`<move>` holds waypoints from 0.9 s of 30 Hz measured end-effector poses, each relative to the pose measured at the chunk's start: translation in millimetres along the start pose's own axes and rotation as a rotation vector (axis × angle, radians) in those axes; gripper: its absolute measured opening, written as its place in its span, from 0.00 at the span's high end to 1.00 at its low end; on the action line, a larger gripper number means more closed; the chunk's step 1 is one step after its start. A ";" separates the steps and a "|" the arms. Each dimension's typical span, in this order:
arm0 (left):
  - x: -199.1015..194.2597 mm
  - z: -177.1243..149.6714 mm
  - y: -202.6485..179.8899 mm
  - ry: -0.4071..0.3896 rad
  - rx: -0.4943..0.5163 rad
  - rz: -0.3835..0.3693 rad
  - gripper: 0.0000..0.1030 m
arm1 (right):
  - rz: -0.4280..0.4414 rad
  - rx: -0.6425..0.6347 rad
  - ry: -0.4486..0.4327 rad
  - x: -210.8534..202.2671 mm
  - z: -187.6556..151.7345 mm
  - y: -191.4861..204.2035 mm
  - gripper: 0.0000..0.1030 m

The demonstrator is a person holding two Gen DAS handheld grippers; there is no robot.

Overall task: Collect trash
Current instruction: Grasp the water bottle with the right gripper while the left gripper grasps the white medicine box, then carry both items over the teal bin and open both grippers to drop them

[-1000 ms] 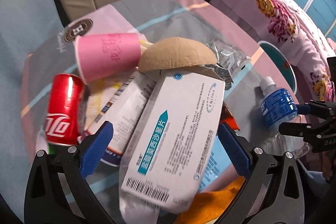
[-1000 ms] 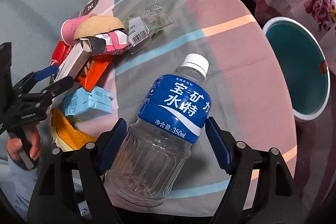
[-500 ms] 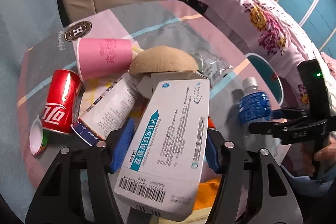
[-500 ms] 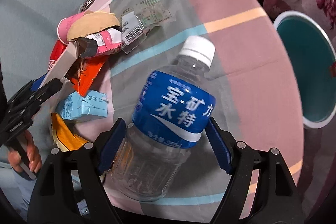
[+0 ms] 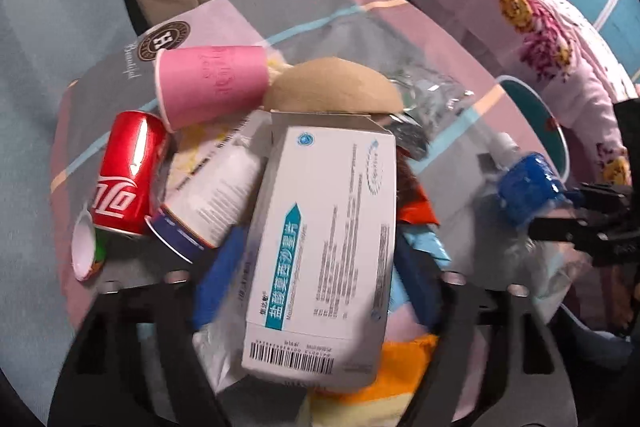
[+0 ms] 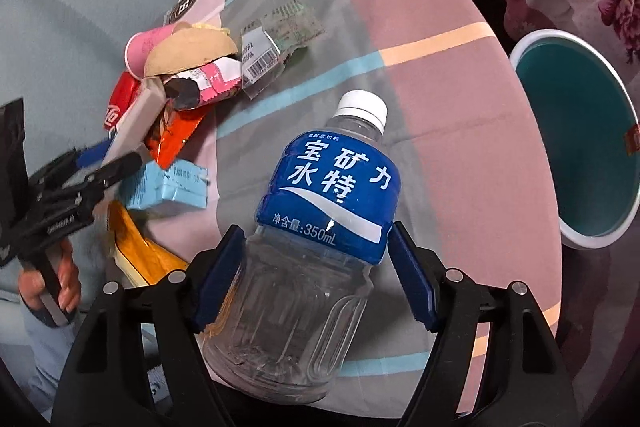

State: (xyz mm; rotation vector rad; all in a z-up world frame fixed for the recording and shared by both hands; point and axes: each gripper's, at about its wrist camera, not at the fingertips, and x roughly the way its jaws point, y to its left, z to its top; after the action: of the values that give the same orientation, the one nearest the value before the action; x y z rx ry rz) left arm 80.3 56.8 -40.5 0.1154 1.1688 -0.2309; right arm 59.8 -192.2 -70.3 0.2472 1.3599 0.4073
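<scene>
Item: your right gripper (image 6: 316,279). Its blue pads bracket the lower body of the clear water bottle (image 6: 320,227), just under the blue label. The jaws stand fairly wide because the bottle is wide. The bottle appears raised off the cloth, neck tilted away from you, so you seem to have hold of it, likely for carrying.

Item: your left gripper (image 5: 316,283). Its jaws are opening, with the white medicine box (image 5: 324,247) between them, long side running away from you and barcode end nearest. This view is blurred. You cannot tell whether the pads touch the box's sides.

Item: orange packet (image 5: 384,383), under the box's near end.

Item: litter heap beyond the box, on the striped tablecloth (image 6: 440,75). It holds a white printed cup (image 5: 216,195), a red cola can (image 5: 128,171), a pink paper cup (image 5: 212,83) on its side and a tan domed lid (image 5: 332,91). The pieces overlap and lean on one another, so lifting one may shift its neighbours.

Item: teal bin (image 6: 576,159), beside the table on your right, mouth open. It is probably where the bottle and box should go.
</scene>
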 end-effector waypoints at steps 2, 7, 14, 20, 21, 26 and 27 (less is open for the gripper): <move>6.5 1.3 5.4 0.022 -0.007 -0.009 0.19 | -0.005 -0.013 0.009 -0.3 1.0 0.2 0.32; 16.1 2.7 17.6 0.051 -0.046 -0.072 0.18 | -0.018 -0.035 0.039 5.0 5.6 2.9 0.31; 1.1 -3.4 11.5 -0.021 -0.037 -0.099 0.35 | -0.033 -0.045 0.082 16.0 12.5 4.4 0.31; -29.8 -10.6 -0.4 -0.084 -0.039 -0.097 0.35 | 0.000 -0.031 0.084 29.2 15.4 1.0 0.34; -33.7 -10.8 -1.5 -0.091 -0.039 -0.089 0.35 | 0.003 -0.041 0.075 28.0 14.4 3.0 0.34; -54.0 -5.9 -3.0 -0.137 -0.048 -0.064 0.35 | 0.030 -0.028 0.006 7.6 14.9 0.8 0.35; -57.2 -3.1 -7.9 -0.144 -0.038 -0.069 0.35 | 0.031 -0.027 -0.012 2.1 15.7 -0.3 0.35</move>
State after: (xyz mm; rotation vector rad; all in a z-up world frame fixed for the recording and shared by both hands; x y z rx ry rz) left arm 54.4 56.7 11.2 0.0246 1.0339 -0.2728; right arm 75.5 -190.6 -69.1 0.2485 1.3395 0.4486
